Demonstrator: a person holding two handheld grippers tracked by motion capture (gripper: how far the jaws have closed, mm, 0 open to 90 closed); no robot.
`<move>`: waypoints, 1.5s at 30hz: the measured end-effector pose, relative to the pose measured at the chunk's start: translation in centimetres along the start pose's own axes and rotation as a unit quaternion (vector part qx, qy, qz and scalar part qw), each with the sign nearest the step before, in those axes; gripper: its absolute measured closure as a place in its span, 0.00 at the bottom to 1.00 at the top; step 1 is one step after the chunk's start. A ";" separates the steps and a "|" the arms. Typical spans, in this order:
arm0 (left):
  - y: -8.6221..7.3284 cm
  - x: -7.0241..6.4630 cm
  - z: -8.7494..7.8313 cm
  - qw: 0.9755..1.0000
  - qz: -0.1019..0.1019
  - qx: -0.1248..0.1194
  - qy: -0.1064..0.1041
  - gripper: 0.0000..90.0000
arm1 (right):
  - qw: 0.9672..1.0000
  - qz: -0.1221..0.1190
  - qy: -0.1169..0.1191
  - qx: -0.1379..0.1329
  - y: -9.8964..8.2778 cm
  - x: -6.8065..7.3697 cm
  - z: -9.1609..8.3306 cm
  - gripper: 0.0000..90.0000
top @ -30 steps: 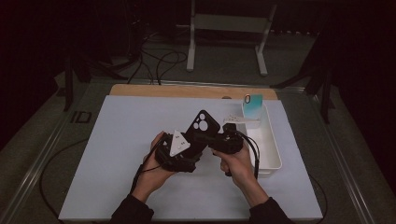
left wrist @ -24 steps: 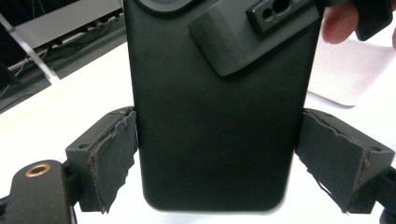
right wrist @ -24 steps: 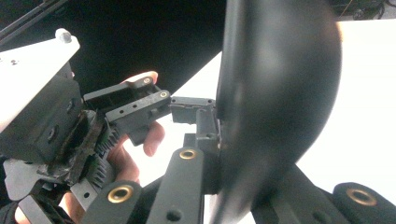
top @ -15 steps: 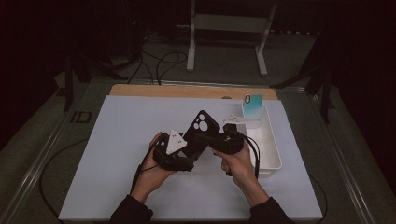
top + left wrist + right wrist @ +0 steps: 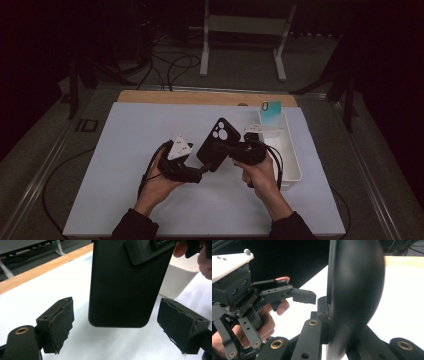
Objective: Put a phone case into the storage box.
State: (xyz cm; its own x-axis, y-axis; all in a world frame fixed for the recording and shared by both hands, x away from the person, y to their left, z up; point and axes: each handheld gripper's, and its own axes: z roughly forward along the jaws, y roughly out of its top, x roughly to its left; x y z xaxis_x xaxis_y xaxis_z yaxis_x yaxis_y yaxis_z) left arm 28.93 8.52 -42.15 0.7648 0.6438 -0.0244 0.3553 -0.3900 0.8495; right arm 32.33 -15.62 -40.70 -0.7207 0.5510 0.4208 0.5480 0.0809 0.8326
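A black phone (image 5: 218,141) with its camera cluster toward the top hangs tilted above the white mat (image 5: 125,150), back face up. My right gripper (image 5: 226,149) is shut on the phone's flat faces at mid-length; in the right gripper view the phone (image 5: 354,295) stands edge-on between the jaws of my right gripper (image 5: 332,325). My left gripper (image 5: 201,170) is open just below the phone's lower end. In the left gripper view the phone (image 5: 125,282) sits between the two pads (image 5: 60,322) of my left gripper (image 5: 122,326), with a gap on each side.
A white bin (image 5: 292,155) stands on the mat right of my right hand, with a teal item (image 5: 271,113) at its far end. A wooden strip (image 5: 200,97) borders the mat's far edge. A metal stand (image 5: 240,30) and cables lie beyond the table.
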 end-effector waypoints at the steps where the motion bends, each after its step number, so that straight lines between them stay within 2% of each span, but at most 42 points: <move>1: 0.0 0.0 0.0 1.000 0.000 0.000 0.000 0.16 | 1.000 0.000 0.000 0.000 0.0 0.0 0.0 0.96; 6: -0.1 0.3 -0.3 1.000 -0.002 0.001 -0.017 0.15 | 1.000 -0.020 -0.003 0.006 0.1 0.2 -0.3 0.96; 15: -0.1 0.5 -0.3 0.999 0.001 0.007 -0.043 0.13 | 0.998 -0.060 0.018 0.015 0.2 0.9 -0.6 0.96; 20: -0.1 0.4 -0.3 0.998 0.000 0.004 -0.062 0.10 | 0.996 -0.083 0.036 0.019 0.1 1.3 -0.9 0.96; 31: -0.1 0.3 -0.1 0.994 0.001 0.000 -0.109 0.08 | 0.991 -0.097 0.090 0.021 0.1 1.7 -1.0 0.96; 33: -0.2 0.2 -0.1 0.994 0.005 -0.002 -0.113 0.11 | 0.989 -0.105 0.099 0.023 0.1 1.9 -1.0 0.96; 34: -0.2 0.2 -0.1 0.994 0.007 -0.002 -0.114 0.17 | 0.988 -0.106 0.107 0.022 0.1 2.0 -1.0 0.96; 36: -0.2 0.2 -0.1 0.993 0.008 -0.003 -0.120 0.21 | 0.987 -0.109 0.119 0.020 0.1 2.0 -1.0 0.96; 39: -0.3 0.1 -0.2 0.991 0.011 -0.006 -0.134 0.29 | 0.985 -0.110 0.129 0.020 0.2 2.1 -1.0 0.96; 42: -0.4 0.2 -0.3 0.990 0.010 -0.013 -0.138 0.32 | 0.985 -0.113 0.131 0.021 0.2 2.2 -1.0 0.96; 43: -0.4 0.2 -0.3 0.990 0.011 -0.014 -0.139 0.40 | 0.985 -0.116 0.127 0.023 0.1 2.1 -1.0 0.96; 45: -0.5 0.3 -0.5 0.990 0.007 -0.019 -0.140 0.47 | 0.985 -0.116 0.126 0.022 0.1 1.9 -1.1 0.96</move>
State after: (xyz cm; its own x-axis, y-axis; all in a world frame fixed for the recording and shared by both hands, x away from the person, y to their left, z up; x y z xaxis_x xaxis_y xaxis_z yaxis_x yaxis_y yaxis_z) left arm 28.75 9.23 -42.33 0.8899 0.4296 -0.1535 0.3282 -0.3692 0.8695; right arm 30.59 -15.52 -39.40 -0.9079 0.2908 0.3020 0.3706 0.2201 0.9023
